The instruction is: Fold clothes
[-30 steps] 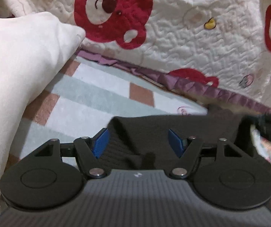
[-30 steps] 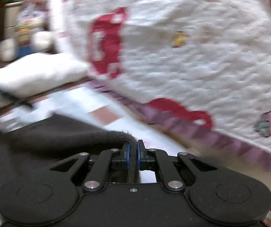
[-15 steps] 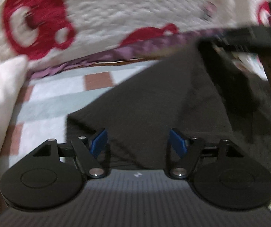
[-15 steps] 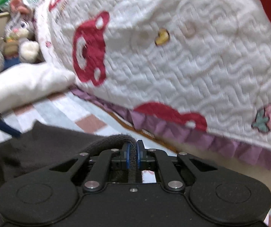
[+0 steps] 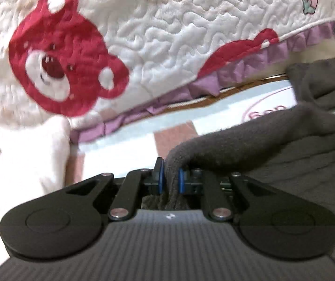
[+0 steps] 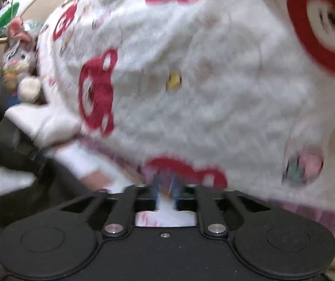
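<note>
The left tool (image 5: 170, 179) grips a bunched fold of the dark garment (image 5: 273, 140) between its blue pads (image 5: 160, 180). From that pinch the cloth rises to the right and spreads over the checked sheet (image 5: 179, 126), with one corner standing up at the far right. Behind it hangs the white quilt (image 5: 167, 35) with red bears and a purple frill; a white pillow (image 5: 24, 164) lies at the left.

In the right view, much blurred, the right tool (image 6: 165, 189) has its fingers near each other with a narrow gap; nothing dark shows between them, but I cannot tell for sure whether it holds anything. The garment (image 6: 57, 187) lies low at the left, apart from those fingers. A plush rabbit (image 6: 20, 61) sits at the far left beside the quilt (image 6: 214, 93).
</note>
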### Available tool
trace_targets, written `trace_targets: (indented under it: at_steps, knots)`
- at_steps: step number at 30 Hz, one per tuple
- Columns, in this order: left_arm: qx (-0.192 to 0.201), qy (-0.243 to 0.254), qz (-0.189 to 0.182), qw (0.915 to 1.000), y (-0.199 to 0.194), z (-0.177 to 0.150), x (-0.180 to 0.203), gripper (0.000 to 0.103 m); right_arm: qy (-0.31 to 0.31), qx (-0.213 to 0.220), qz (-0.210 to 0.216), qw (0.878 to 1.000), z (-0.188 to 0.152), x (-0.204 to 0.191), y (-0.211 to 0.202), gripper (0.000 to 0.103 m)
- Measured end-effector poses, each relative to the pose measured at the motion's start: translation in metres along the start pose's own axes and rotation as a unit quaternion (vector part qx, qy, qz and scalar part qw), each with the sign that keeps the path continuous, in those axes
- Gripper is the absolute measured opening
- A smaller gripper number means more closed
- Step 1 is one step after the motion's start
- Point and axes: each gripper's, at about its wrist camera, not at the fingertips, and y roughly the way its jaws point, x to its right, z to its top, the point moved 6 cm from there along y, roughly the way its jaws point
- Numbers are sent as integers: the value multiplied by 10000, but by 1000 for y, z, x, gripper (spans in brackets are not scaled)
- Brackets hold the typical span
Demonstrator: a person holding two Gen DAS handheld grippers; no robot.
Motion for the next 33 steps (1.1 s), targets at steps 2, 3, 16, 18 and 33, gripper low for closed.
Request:
trace_targets:
  at_steps: [2, 3, 16, 18, 33]
  knots:
    - [61, 83, 105, 9999, 0, 1, 1, 12, 132, -557, 319, 9978, -29, 15, -2, 53]
    - [90, 56, 157, 9998, 0, 0, 0, 12, 179, -858, 398, 9954, -45, 22, -4, 53]
    - [188, -761, 136, 9968, -72, -70, 3, 11, 769, -2504, -1, 9651, -156, 59, -47, 59]
    - [97, -923, 86, 9956, -71, -80, 2, 11, 1396, -2470, -21, 9589, -157, 65, -43, 59]
    - [272, -1171, 31, 9927, -72, -90, 0, 11, 4838, -1562, -370, 8603, -147, 106, -33, 67]
